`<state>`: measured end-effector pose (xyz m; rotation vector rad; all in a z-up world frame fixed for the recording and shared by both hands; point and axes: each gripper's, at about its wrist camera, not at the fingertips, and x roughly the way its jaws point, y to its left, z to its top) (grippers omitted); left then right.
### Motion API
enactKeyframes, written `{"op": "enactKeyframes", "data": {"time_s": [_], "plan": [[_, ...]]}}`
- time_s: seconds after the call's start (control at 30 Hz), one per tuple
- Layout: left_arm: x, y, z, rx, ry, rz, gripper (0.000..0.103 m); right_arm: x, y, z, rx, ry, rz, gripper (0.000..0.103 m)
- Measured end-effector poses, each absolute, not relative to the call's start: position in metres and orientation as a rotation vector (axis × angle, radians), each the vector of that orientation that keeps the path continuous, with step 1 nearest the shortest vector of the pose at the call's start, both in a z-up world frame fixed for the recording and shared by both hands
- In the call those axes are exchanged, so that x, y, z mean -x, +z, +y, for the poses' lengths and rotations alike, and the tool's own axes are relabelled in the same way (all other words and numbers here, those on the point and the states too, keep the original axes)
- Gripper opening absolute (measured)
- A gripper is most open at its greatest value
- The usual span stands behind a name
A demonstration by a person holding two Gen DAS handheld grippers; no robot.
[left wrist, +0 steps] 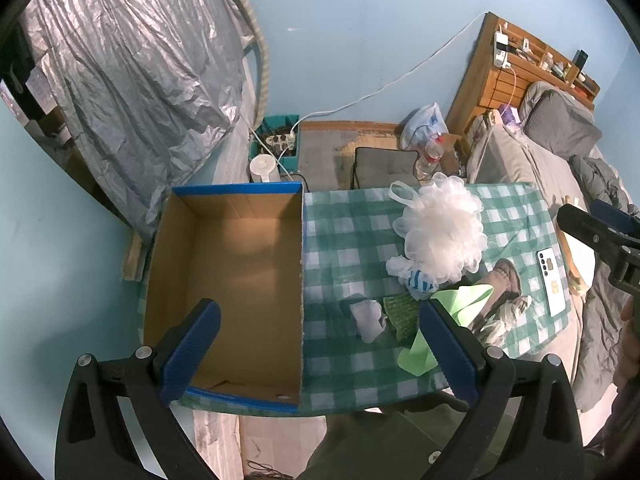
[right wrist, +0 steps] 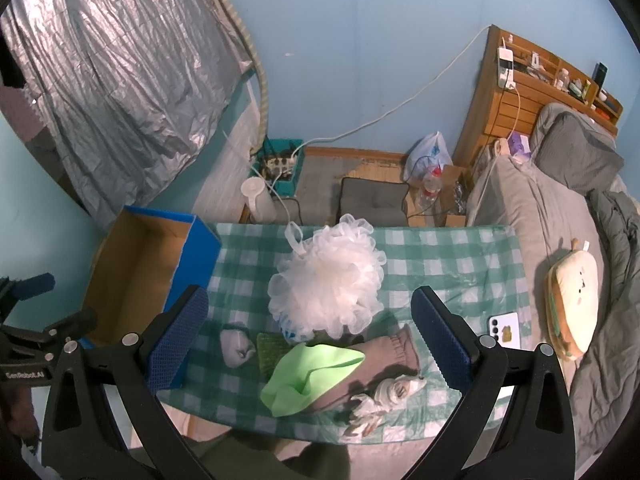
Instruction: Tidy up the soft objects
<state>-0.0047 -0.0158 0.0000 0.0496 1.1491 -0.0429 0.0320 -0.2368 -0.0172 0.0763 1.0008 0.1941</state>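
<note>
Left gripper (left wrist: 320, 344): spread wide, holding nothing, above cardboard box (left wrist: 240, 280) (bare inside), left finger over its floor. Right gripper (right wrist: 312, 336): spread wide, holding nothing. Between its fingers on checked tablecloth (right wrist: 440, 256): white mesh bath pouf (right wrist: 328, 280), green cloth (right wrist: 312, 372), brown fabric (right wrist: 384, 360). Beyond right finger: phone (right wrist: 505, 330).

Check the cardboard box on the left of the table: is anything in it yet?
Empty. The left wrist view looks straight into the cardboard box and shows only bare floor and walls; the soft items still lie on the checked tablecloth.
</note>
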Motion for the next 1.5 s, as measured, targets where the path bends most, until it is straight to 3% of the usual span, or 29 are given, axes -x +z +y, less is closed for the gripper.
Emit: {"op": "enactKeyframes", "data": {"time_s": [1.5], "plan": [[0.0066, -0.0024, -0.0215, -0.053, -0.058, 1.157, 0.100, -0.0332, -0.0179, -0.2357, -0.075, 0.194, 1.005, 0.100]]}}
